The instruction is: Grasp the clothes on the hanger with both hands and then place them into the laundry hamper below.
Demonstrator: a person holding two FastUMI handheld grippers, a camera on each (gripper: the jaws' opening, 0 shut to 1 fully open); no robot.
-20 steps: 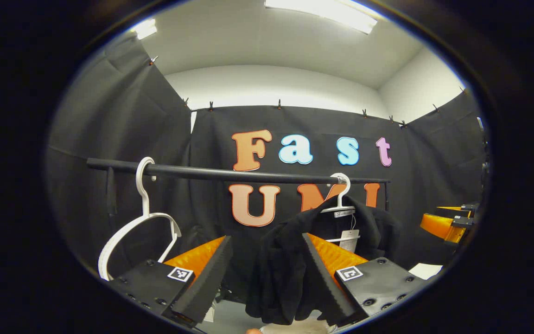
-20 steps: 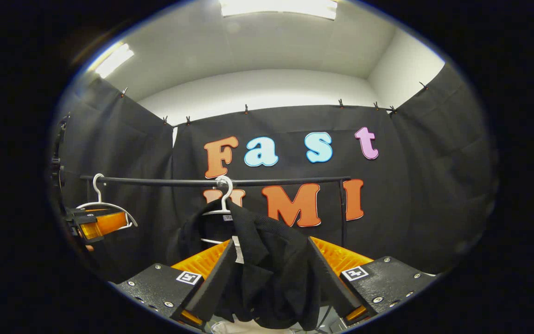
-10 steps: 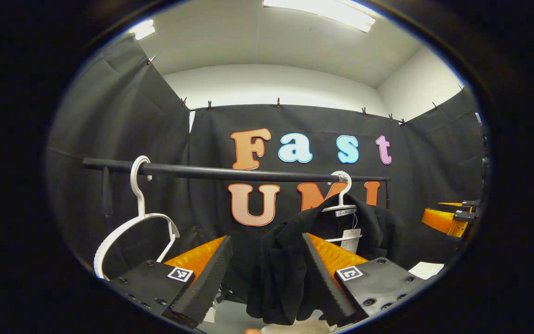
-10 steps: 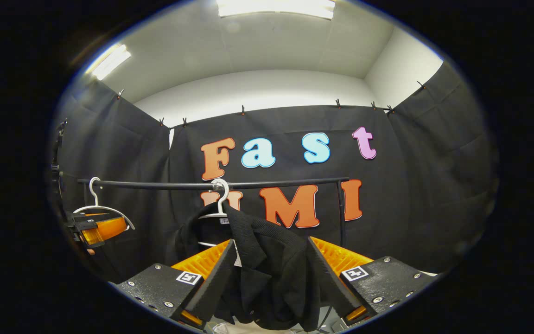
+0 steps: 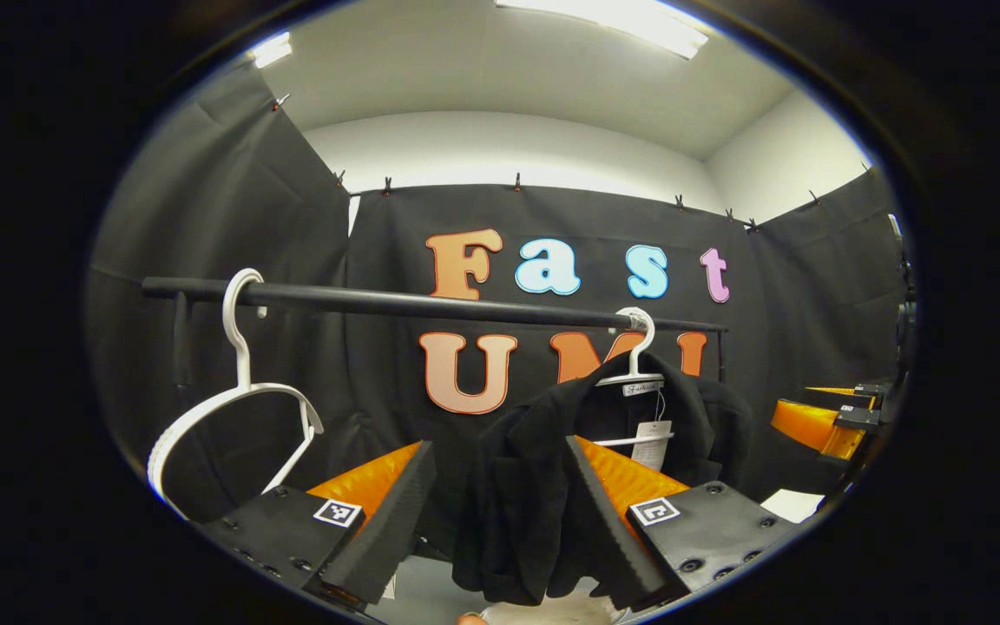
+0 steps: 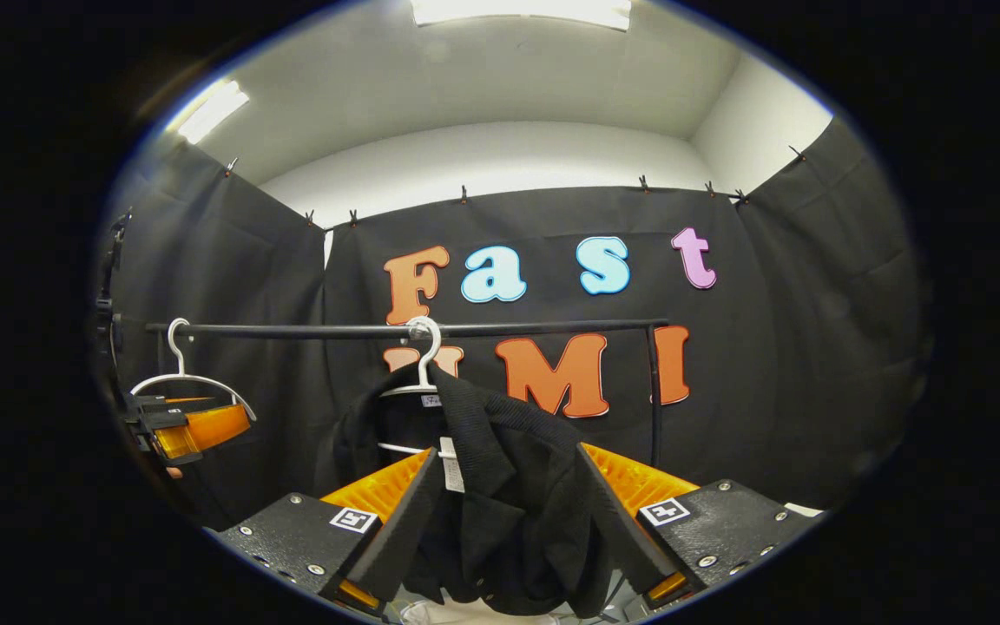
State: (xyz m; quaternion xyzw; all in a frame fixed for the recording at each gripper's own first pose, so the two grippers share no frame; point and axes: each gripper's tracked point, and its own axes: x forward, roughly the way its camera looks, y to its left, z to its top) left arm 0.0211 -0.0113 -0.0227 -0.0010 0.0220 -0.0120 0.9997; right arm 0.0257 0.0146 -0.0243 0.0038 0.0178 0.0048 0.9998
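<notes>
The black garment (image 5: 552,451) is hanging at lower centre of the left gripper view, draped on its white hanger (image 5: 634,369) under the rail (image 5: 430,304). The left claw (image 5: 500,503) and right claw (image 6: 509,512) are both standing apart around folds of it, neither pressing. Grasping, lifting off and lowering into the hamper are all remaining.

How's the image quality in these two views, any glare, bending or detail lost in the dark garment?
Left gripper view: the ceiling light blows out white, the rail bows from fisheye distortion, and the black garment keeps few visible folds. Right gripper view: sharp overall, the ceiling light clips, and the garment's weave shows.
</notes>
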